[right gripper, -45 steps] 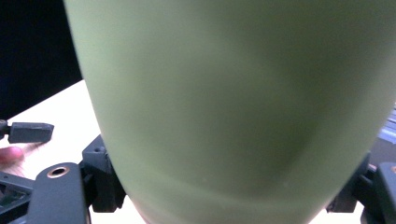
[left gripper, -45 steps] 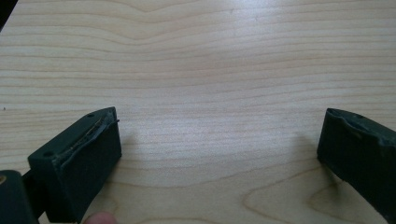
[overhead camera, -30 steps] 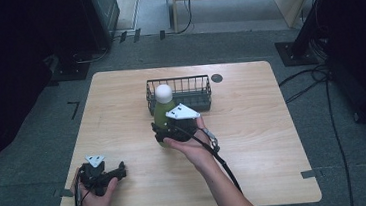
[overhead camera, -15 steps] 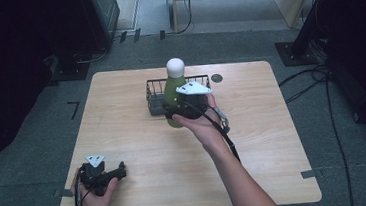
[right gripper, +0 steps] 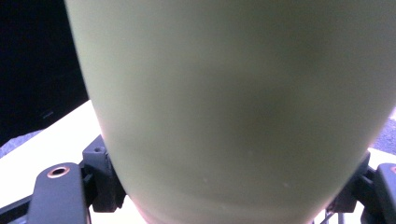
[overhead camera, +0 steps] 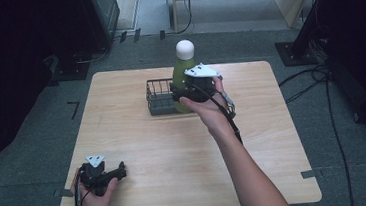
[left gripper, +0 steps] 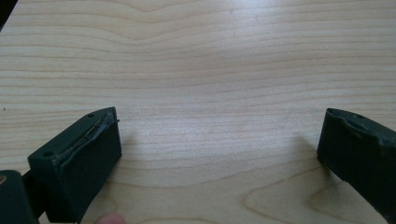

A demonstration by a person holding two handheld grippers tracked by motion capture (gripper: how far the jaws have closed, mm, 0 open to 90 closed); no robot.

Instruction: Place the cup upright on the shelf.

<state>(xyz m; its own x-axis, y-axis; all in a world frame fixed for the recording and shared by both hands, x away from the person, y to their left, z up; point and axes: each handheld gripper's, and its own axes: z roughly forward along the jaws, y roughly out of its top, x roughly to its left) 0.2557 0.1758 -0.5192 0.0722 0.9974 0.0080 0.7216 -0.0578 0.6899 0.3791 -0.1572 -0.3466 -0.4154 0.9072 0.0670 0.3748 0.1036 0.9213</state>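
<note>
One green bottle [overhead camera: 183, 68] hung gripped in the right gripper [overhead camera: 182, 94] above the empty wire basket [overhead camera: 158, 99] at twelve o'clock; the left gripper [overhead camera: 119, 172] rested open at seven.

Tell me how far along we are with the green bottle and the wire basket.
Done: the right gripper has gripped the green white-capped bottle. In hand: bottle upright, held above the black wire basket. Left: lowering it inside and releasing. The left gripper rests open on the wooden table.

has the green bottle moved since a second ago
Yes. The green bottle, gripped by the right gripper, has gone up and toward the table's far edge; it was in front of the wire basket and now overlaps its right end.
</note>
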